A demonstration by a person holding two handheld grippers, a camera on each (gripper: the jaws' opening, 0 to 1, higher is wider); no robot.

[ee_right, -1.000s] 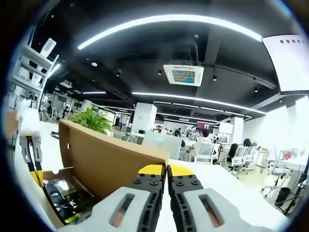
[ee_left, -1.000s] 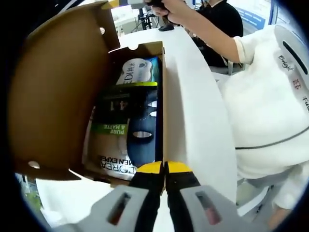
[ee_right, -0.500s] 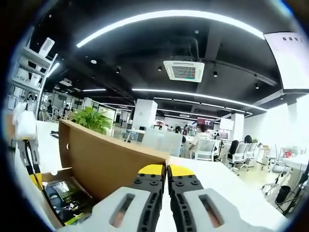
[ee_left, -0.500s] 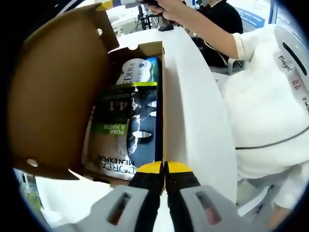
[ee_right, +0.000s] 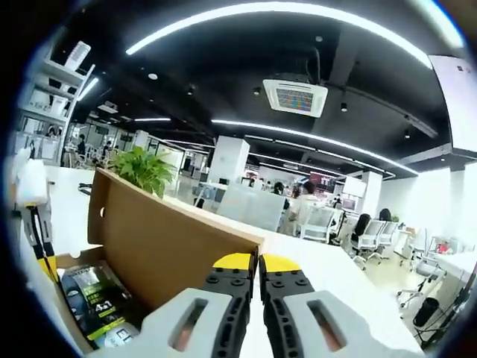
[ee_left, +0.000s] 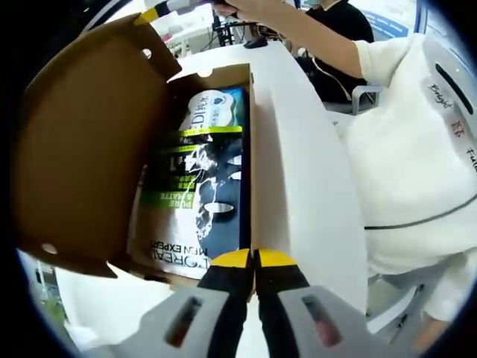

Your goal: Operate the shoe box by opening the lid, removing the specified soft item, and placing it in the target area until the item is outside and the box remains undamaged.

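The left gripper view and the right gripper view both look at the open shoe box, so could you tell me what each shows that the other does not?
The left gripper view looks down into the box at a white pouch behind the dark L'Oreal pouch, and at a person's white sleeve.

The right gripper view adds the office ceiling lights, a potted plant and chairs.

Both show the raised brown lid, the dark pouch and shut jaws.

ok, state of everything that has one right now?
lid: open, raised
box: open, items inside
pouch: lying in box, not gripped
left tool: shut, empty, at box edge
right tool: shut, empty, near lid
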